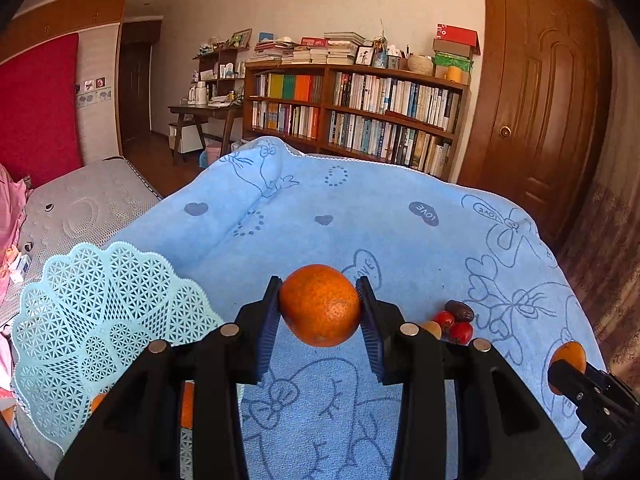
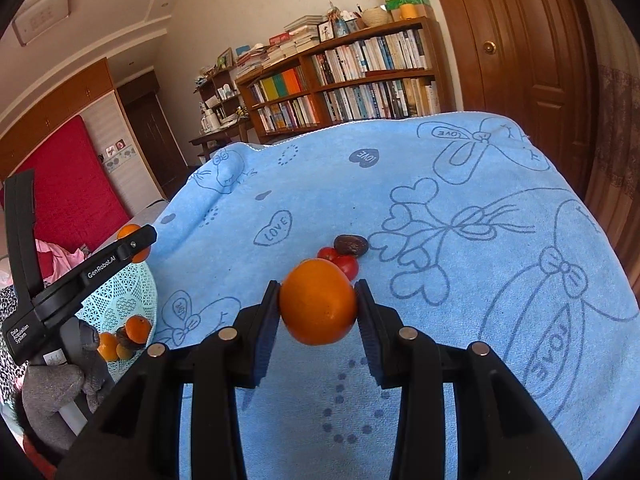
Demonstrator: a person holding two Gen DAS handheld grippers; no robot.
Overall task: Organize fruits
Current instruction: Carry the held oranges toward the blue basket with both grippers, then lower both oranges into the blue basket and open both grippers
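1. L tongs (image 1: 320, 312): pads pressed on both sides of an orange (image 1: 320, 305), held clear above the blue towel (image 1: 360, 216). Closed only as far as the fruit's width.
2. R tongs (image 2: 318, 308): same story, clamped on a 2nd orange (image 2: 317, 302), pads touching its L and R sides, fruit lifted off the towel.
3. Landmark = pale blue lattice basket (image 1: 100, 320). In the L wrist view it sits just L of the L tongs, at the towel's L edge, partly hanging over it.
4. In the R wrist view the basket (image 2: 132, 292) shows oranges (image 2: 138, 328) and a dark fruit inside; exact count can't tell.
5. A gloved hand (image 2: 52, 392) grips the L tool's handle, right in front of the basket in that view.
6. Loose fruit pile well R of the basket, on the towel: two small red fruits (image 1: 452, 326), a dark wrinkled date-like one (image 1: 459, 311) touching them on the far side, and a tan one half hidden behind the L tongs.
7. Beyond the basket, L side: a mattress (image 1: 88, 204) w/ pink cloth at the edge.
8. Far behind the basket & towel: a bookcase (image 1: 352, 116) packed w/ books, a brown door (image 1: 540, 92) to its R.
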